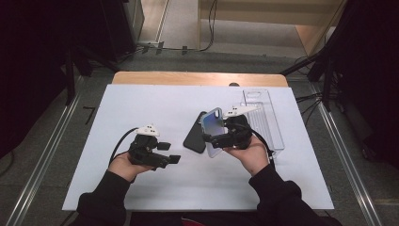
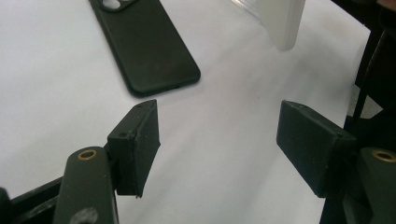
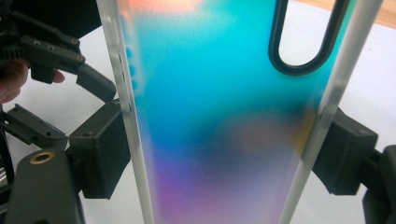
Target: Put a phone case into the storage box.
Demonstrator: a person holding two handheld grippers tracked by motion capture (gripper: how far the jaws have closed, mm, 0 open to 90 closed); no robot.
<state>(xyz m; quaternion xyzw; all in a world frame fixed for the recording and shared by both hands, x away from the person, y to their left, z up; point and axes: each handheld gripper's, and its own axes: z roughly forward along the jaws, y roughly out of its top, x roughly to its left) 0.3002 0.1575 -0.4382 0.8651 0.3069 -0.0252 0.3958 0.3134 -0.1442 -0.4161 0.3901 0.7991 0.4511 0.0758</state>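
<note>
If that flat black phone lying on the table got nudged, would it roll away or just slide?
The black phone would probably slide, not roll: it lies flat on the smooth white table. Its thin slab shape looks stiff. Lifting it may be fiddly, since its low edges sit against the surface.

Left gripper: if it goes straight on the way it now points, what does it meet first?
Probably the black phone lying flat on the table: the left gripper, jaws open and empty, points just beside its near end. Depth is unclear.
</note>
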